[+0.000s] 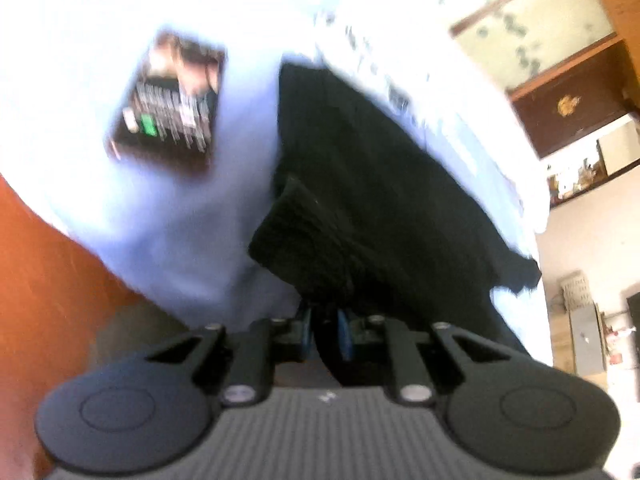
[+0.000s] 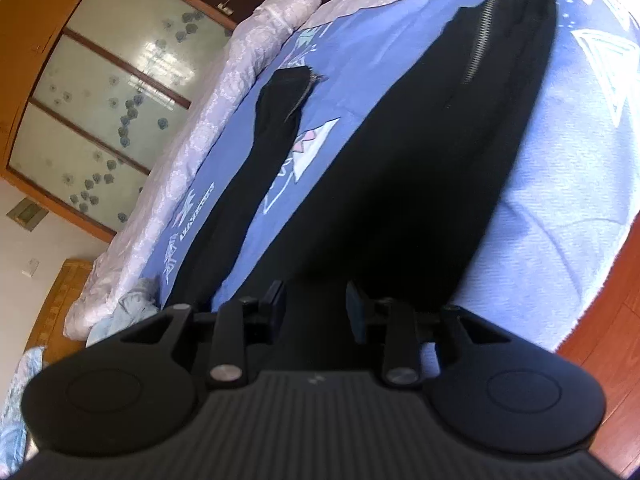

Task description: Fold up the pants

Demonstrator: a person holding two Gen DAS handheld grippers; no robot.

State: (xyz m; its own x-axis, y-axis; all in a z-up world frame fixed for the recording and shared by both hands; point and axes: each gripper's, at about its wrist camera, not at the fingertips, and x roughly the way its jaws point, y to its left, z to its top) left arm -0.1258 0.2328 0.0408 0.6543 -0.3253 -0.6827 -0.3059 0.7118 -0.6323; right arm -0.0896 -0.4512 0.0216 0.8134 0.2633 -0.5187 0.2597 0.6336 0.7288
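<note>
While spread lengthwise across the blue bedsheet, black pants run from the near edge of the bed toward the far end, legs apart, with blue sheet showing between them. In the right wrist view: wider leg at centre and right, carrying a metal zipper near its far end; narrower leg to the left, with a second small zipper near its far end. A pale floral quilt bunched along the left side of the bed; beyond it, a wooden wardrobe with frosted flowered panels.

Right gripper: partly spread, blue pads standing apart above the near end of the fabric. Whether the pads touch the cloth cannot be told; nothing visibly clamped between them.

Left gripper: narrow, drawn in tight on a pinch of the dark fabric at the near edge, cloth passing between the two blue pads. In the left wrist view, heavily blurred: the pants rising away from the grip toward the far right, a folded flap to the left of centre. A dark printed rectangle on the pale sheet, left of the pants and apart from them; its nature cannot be told. Reddish wooden floor at the near left.
</note>
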